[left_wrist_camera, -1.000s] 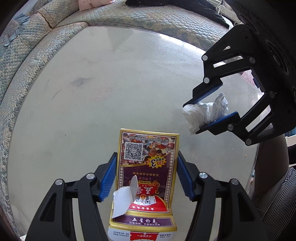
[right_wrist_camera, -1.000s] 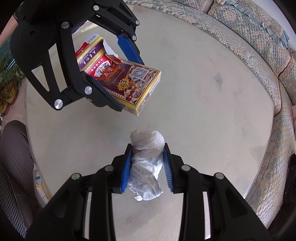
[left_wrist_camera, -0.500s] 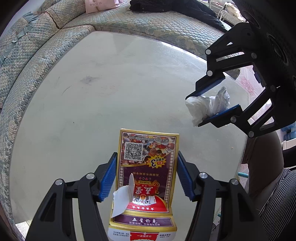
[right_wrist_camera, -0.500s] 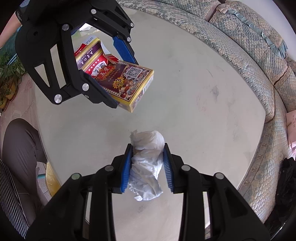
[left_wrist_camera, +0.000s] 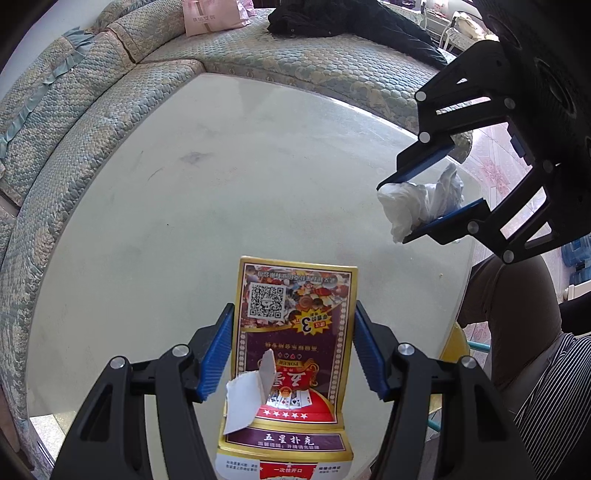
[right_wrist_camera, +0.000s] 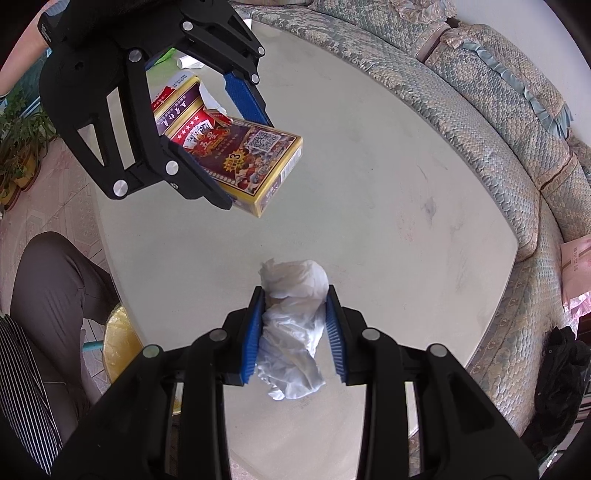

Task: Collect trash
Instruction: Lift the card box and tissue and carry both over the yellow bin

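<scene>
My left gripper [left_wrist_camera: 293,317] is shut on a torn-open playing-card box [left_wrist_camera: 295,332], gold and purple with a QR code, held above the round glass table [left_wrist_camera: 184,206]. The box also shows in the right wrist view [right_wrist_camera: 240,158], clamped in the left gripper [right_wrist_camera: 255,158]. My right gripper [right_wrist_camera: 295,299] is shut on a crumpled white tissue [right_wrist_camera: 291,321], held above the table. In the left wrist view the right gripper [left_wrist_camera: 397,210] and tissue [left_wrist_camera: 421,203] are at the upper right.
A curved patterned sofa [left_wrist_camera: 92,92] wraps the table's far side, with a pink bag [left_wrist_camera: 210,18] and black clothing [left_wrist_camera: 332,22] on it. The person's leg [right_wrist_camera: 48,288] and a yellow stool [right_wrist_camera: 118,343] are beside the table edge. Potted plants [right_wrist_camera: 18,147] stand at left.
Both grippers have risen and pulled back from the table with their loads still held; more of the sofa and floor shows now.
</scene>
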